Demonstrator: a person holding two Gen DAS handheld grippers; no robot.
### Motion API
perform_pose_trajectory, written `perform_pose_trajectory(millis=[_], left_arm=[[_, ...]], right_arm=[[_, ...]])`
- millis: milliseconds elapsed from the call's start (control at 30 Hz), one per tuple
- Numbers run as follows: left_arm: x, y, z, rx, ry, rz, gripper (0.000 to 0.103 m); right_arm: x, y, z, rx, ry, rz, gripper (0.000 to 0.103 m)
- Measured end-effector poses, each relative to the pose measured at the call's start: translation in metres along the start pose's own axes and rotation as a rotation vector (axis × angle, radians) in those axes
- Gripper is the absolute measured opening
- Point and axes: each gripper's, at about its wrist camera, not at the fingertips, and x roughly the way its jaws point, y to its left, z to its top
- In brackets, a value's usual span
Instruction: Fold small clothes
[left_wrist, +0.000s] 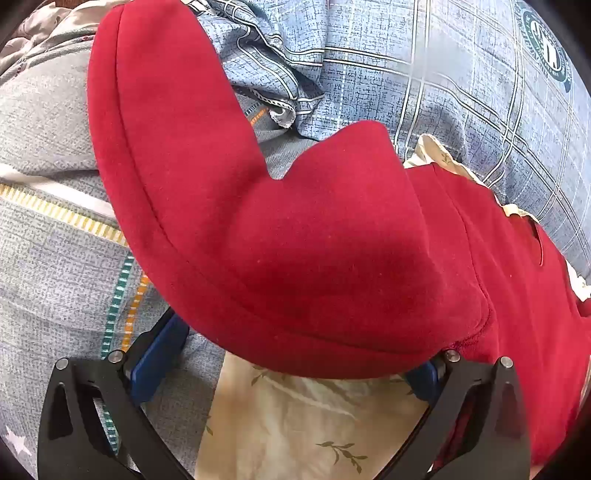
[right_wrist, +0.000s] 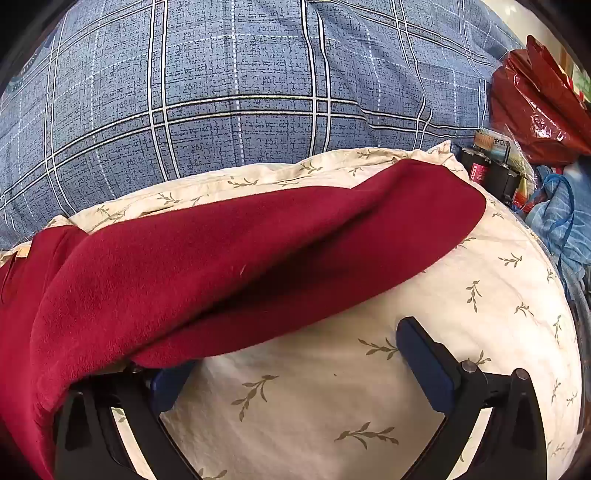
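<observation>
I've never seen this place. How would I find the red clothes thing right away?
Find the big blue checked bedcover. On it lies a cream cloth printed with little leafy sprigs, and the red garment is spread on that cloth, between the two open grippers. It is the only plain, fuzzy, deep red fabric there; the red bag at the edge is shiny and crinkly.

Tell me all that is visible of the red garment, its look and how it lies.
The red garment is of soft, fleece-like cloth with a stitched seam along one curved edge. It lies loosely bunched, not folded flat, with a deep notch between two lobes. It rests on a cream pillow printed with leaf sprigs and reaches over grey bedding; a blue checked quilt lies behind. Its near edge drapes over one finger of each open gripper, left and right.
</observation>
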Motion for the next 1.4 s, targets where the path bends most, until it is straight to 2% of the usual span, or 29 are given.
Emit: perform_pose_trajectory(millis=[1000, 1067, 1267, 1400], left_arm=[[0.001, -0.003, 0.000, 0.010, 0.005, 0.006, 0.103], [-0.002, -0.005, -0.002, 0.021, 0.005, 0.018, 0.103], [-0.019, -0.009, -0.010, 0.029, -0.006, 0.051, 0.103], [-0.042, -0.015, -0.015, 0.059, -0.053, 0.045, 0.103]], right_arm=[[-0.001, 0.001, -0.001, 0.012, 0.014, -0.012, 0.102], [-0.009, 0.003, -0.006, 0.031, 0.032, -0.019, 0.103], [-0.051, 0.004, -0.037, 0.033, 0.122, 0.046, 0.103], [-0.102, 0.018, -0.052, -0.009, 0.079, 0.131, 0.103]])
